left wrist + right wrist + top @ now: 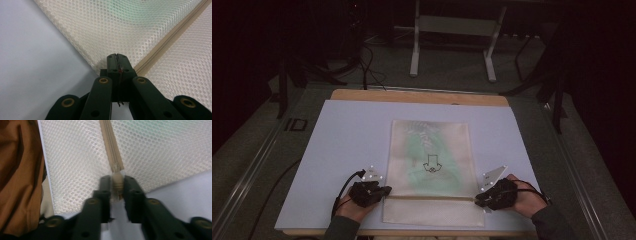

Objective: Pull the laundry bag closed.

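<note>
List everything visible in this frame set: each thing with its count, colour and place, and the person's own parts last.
Cream mesh zip bag with green contents: one, cream, centre of board.
Beige zipper: one, runs across the bag near its front edge.
Zipper pull: one, beige, at the bag's right edge, between the right jaws.
White board: one, on the wooden table.
White stand legs: two, on the floor beyond the table.
Left gripper: black, shut at the bag's left edge.
Right gripper: black, jaws either side of the pull.
Hands: two, at the front edge.
</note>
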`<state>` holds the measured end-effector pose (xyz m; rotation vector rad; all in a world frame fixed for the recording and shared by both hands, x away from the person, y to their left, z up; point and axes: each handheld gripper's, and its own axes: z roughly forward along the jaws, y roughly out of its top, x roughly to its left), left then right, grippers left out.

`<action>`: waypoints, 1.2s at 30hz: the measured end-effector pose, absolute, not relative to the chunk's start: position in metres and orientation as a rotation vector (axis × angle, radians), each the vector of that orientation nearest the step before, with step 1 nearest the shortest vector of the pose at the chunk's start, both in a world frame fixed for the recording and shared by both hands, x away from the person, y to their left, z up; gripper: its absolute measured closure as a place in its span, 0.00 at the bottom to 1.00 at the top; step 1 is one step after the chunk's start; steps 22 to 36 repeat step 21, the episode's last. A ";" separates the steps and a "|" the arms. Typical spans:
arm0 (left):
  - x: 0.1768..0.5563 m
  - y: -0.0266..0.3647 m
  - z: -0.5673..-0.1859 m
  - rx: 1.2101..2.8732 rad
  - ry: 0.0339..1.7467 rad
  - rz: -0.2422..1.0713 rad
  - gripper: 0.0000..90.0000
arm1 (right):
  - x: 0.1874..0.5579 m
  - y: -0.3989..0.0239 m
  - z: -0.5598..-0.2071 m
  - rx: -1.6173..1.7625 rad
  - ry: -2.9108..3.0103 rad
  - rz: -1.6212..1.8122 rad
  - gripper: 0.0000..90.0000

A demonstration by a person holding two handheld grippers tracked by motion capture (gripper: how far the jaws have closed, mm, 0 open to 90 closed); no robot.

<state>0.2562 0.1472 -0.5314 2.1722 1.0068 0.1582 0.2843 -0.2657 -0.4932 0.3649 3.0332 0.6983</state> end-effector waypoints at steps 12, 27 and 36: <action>0.254 0.148 -0.529 2.176 0.980 0.175 0.98 | 0.280 -0.280 -0.490 0.525 2.899 0.952 0.62; 0.255 0.163 -0.524 2.124 1.043 0.260 0.96 | 0.286 -0.295 -0.496 0.736 2.751 0.971 0.57; 0.255 0.163 -0.524 2.124 1.043 0.260 0.96 | 0.286 -0.295 -0.496 0.736 2.751 0.971 0.57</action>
